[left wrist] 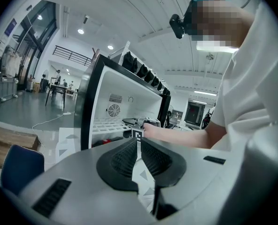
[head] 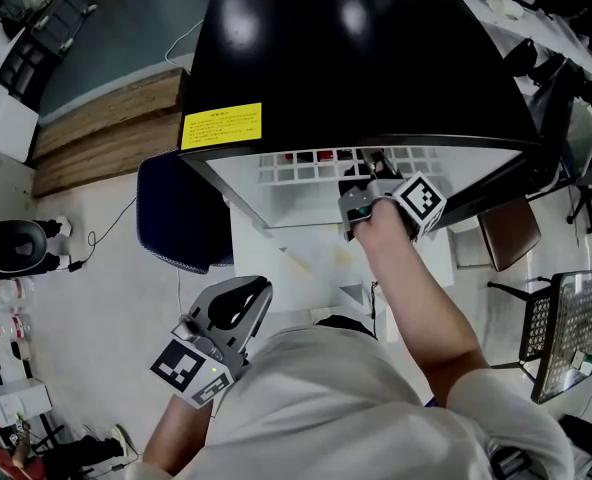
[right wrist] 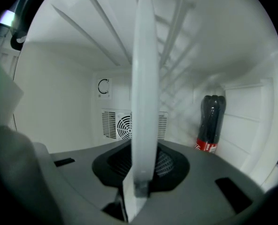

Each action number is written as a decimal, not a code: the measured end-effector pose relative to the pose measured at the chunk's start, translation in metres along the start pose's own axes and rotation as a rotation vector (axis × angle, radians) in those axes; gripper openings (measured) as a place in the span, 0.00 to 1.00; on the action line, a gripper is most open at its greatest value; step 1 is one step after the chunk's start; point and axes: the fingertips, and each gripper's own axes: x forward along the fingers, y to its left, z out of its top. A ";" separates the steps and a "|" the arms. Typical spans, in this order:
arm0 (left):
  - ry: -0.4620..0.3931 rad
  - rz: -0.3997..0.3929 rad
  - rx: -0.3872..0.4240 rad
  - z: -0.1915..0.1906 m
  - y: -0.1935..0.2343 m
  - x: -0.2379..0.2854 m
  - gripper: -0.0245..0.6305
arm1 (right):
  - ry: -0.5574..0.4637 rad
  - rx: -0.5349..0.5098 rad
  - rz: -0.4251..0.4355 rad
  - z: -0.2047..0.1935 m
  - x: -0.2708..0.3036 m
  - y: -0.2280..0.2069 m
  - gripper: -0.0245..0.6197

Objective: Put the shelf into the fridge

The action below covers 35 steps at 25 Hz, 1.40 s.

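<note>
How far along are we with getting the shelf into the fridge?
Done: the white shelf looks level inside the fridge. In hand: the right gripper reaches in, its fingers either side of the shelf's front edge; whether they press on it I can't tell. The left gripper is shut and empty, outside the fridge. Left: probably check that the shelf is seated, let go and withdraw.

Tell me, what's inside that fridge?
A white shelf, a dark bottle standing at the right wall, and a fan vent at the back. From above, the shelf covers most of what lies beneath it.
</note>
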 end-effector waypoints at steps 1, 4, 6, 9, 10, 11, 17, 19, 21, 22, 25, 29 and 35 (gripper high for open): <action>0.001 -0.002 0.000 -0.001 0.000 -0.003 0.09 | -0.001 -0.003 0.011 0.000 -0.001 0.002 0.17; 0.001 -0.007 0.003 -0.004 -0.004 -0.012 0.09 | -0.005 -0.017 0.033 0.000 -0.009 0.007 0.22; -0.005 -0.012 0.005 -0.006 -0.007 -0.020 0.09 | -0.009 -0.025 0.035 -0.002 -0.019 0.007 0.26; -0.009 -0.018 0.004 -0.011 -0.012 -0.035 0.09 | -0.015 -0.030 0.040 -0.008 -0.035 0.009 0.28; -0.009 -0.021 0.003 -0.013 -0.014 -0.040 0.09 | -0.015 -0.034 0.040 -0.010 -0.040 0.010 0.29; -0.009 -0.024 0.002 -0.015 -0.016 -0.045 0.09 | -0.015 -0.039 0.039 -0.013 -0.046 0.011 0.30; -0.009 -0.052 0.002 -0.027 -0.026 -0.072 0.09 | -0.003 -0.069 0.009 -0.033 -0.087 0.008 0.29; -0.010 -0.067 0.006 -0.030 -0.031 -0.080 0.09 | 0.017 -0.109 -0.009 -0.042 -0.102 0.007 0.26; -0.011 -0.080 0.009 -0.032 -0.036 -0.088 0.09 | 0.047 -0.173 -0.039 -0.056 -0.119 0.007 0.21; -0.010 -0.086 0.010 -0.034 -0.038 -0.092 0.09 | 0.065 -0.204 -0.055 -0.063 -0.127 0.007 0.19; -0.007 -0.098 0.010 -0.040 -0.044 -0.107 0.09 | 0.125 -0.306 -0.087 -0.087 -0.154 0.008 0.13; -0.002 -0.109 0.012 -0.047 -0.049 -0.126 0.09 | 0.182 -0.406 -0.124 -0.114 -0.190 0.011 0.07; 0.014 -0.122 0.027 -0.063 -0.057 -0.152 0.09 | 0.292 -0.537 -0.118 -0.165 -0.234 0.020 0.05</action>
